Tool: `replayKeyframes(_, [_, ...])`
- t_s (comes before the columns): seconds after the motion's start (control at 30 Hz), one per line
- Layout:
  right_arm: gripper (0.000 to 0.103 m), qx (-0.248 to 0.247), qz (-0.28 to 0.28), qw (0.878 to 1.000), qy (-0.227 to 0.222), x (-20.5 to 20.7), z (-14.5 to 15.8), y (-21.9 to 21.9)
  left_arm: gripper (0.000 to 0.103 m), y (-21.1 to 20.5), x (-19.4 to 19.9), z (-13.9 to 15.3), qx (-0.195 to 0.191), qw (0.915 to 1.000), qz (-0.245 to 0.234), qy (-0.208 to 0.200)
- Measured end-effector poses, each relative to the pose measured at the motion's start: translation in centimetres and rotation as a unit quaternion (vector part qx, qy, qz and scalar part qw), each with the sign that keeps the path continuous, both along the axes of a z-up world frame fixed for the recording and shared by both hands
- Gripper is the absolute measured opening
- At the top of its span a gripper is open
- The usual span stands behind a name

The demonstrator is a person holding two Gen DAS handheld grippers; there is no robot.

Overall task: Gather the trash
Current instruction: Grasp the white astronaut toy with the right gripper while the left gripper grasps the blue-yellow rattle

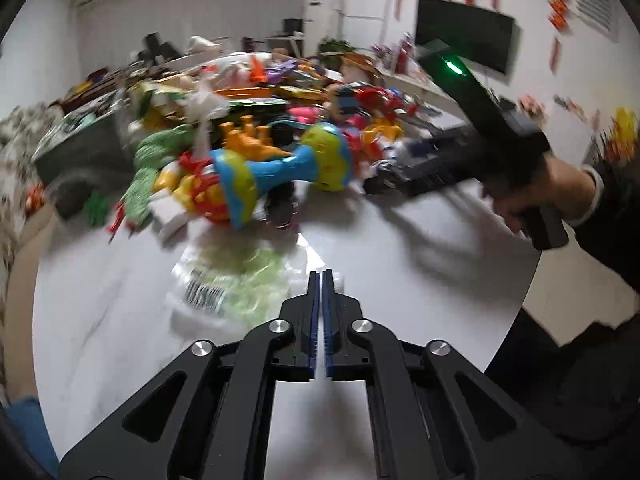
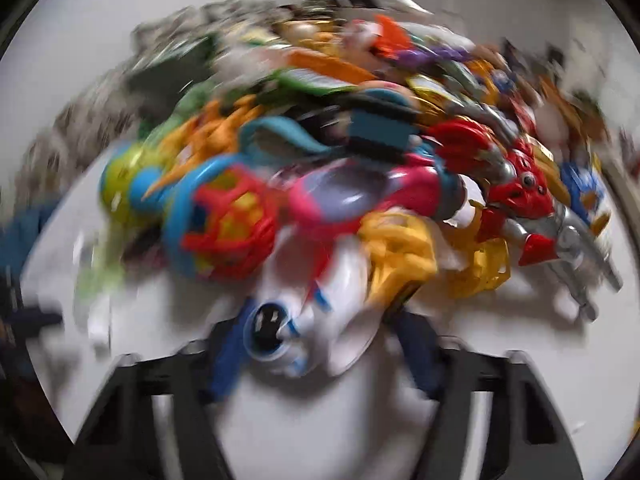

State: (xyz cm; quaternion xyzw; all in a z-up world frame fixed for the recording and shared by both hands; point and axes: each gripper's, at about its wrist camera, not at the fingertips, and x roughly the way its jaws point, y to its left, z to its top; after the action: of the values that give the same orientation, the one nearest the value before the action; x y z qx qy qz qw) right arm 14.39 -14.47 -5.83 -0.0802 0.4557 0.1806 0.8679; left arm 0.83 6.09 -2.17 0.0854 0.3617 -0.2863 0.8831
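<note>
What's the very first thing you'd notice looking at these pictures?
The huge heap of bright toys piled across the far part of the white table. Up front in the heap lies a blue and yellow-green toy, and a green-printed plastic wrapper sits just ahead of the left gripper. A white toy sits between the right gripper's fingers.

Both wrist views face the toy pile — right far nearer, blurred.

No legible text anywhere.
</note>
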Motion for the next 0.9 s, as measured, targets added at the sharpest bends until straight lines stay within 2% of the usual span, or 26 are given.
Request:
replayKeyframes(0.03, [0.030,0.014,0.011,1.000,0.009,-0.6,0.1,-0.5,0.018,0.3,-0.1,0.1,-0.006,0.9999,0.009,-0.002])
replayKeyframes(0.07, [0.030,0.027,0.012,0.999,0.017,-1.0,0.0,-1.2,0.029,0.2,0.0,0.3,-0.010,0.9998,0.016,-0.006])
replayKeyframes(0.13, [0.030,0.037,0.016,0.999,0.016,-1.9,0.0,-2.4,0.044,-0.3,0.7,0.9,-0.014,0.9994,0.027,-0.018])
replayKeyframes(0.23, [0.030,0.076,0.010,0.997,0.026,-3.0,0.0,-4.3,0.059,-1.8,2.6,2.2,-0.029,0.9990,0.020,-0.028])
replayKeyframes(0.27, [0.030,0.091,0.008,0.995,0.031,-3.3,0.1,-5.0,0.065,-2.6,3.2,2.8,-0.019,0.9990,0.017,-0.036])
replayKeyframes(0.33, [0.030,0.132,0.016,0.991,0.035,-4.2,0.8,-6.2,0.070,-4.5,4.3,3.0,0.018,0.9984,0.004,-0.053])
replayKeyframes(0.37, [0.030,0.130,0.019,0.991,0.031,-4.7,1.2,-6.6,0.071,-6.2,5.1,2.9,0.066,0.9954,-0.006,-0.070])
replayKeyframes(0.4, [0.030,0.103,0.020,0.994,0.016,-5.2,1.5,-6.9,0.071,-7.4,5.6,2.6,0.100,0.9915,-0.013,-0.081])
replayKeyframes(0.43, [0.030,0.100,0.021,0.995,0.013,-5.1,1.6,-6.9,0.071,-8.7,6.3,2.1,0.138,0.9859,-0.025,-0.091])
replayKeyframes(0.5, [0.030,0.138,0.017,0.990,0.031,-5.4,1.7,-8.4,0.071,-10.4,7.7,1.1,0.189,0.9761,-0.052,-0.093])
replayKeyframes(0.63, [0.030,0.145,0.009,0.989,0.016,-6.7,2.4,-9.8,0.073,-11.7,10.4,-1.2,0.252,0.9584,-0.117,-0.065])
replayKeyframes(0.67, [0.030,0.153,0.008,0.988,0.017,-6.9,2.5,-10.1,0.076,-11.8,10.9,-2.1,0.279,0.9477,-0.137,-0.070])
replayKeyframes(0.7, [0.030,0.161,0.008,0.987,0.019,-7.2,2.6,-10.4,0.078,-11.8,11.1,-2.7,0.294,0.9406,-0.150,-0.078])
replayKeyframes(0.73, [0.030,0.166,0.009,0.986,0.017,-7.5,2.7,-10.6,0.074,-11.7,11.4,-2.6,0.284,0.9426,-0.160,-0.073])
replayKeyframes(0.77, [0.030,0.164,0.009,0.986,0.012,-7.6,2.8,-10.6,0.063,-11.5,12.7,-2.4,0.265,0.9500,-0.161,-0.036])
replayKeyframes(0.8, [0.030,0.162,0.012,0.987,0.005,-7.8,2.9,-10.6,0.050,-11.6,13.4,-2.3,0.266,0.9521,-0.147,-0.032])
replayKeyframes(0.87, [0.030,0.167,0.010,0.986,-0.001,-7.9,3.0,-10.5,0.036,-11.3,14.7,-2.1,0.256,0.9596,-0.114,-0.021])
replayKeyframes(0.9, [0.030,0.174,0.007,0.985,-0.003,-8.0,3.1,-10.7,0.025,-11.1,14.8,-1.8,0.249,0.9627,-0.104,-0.023])
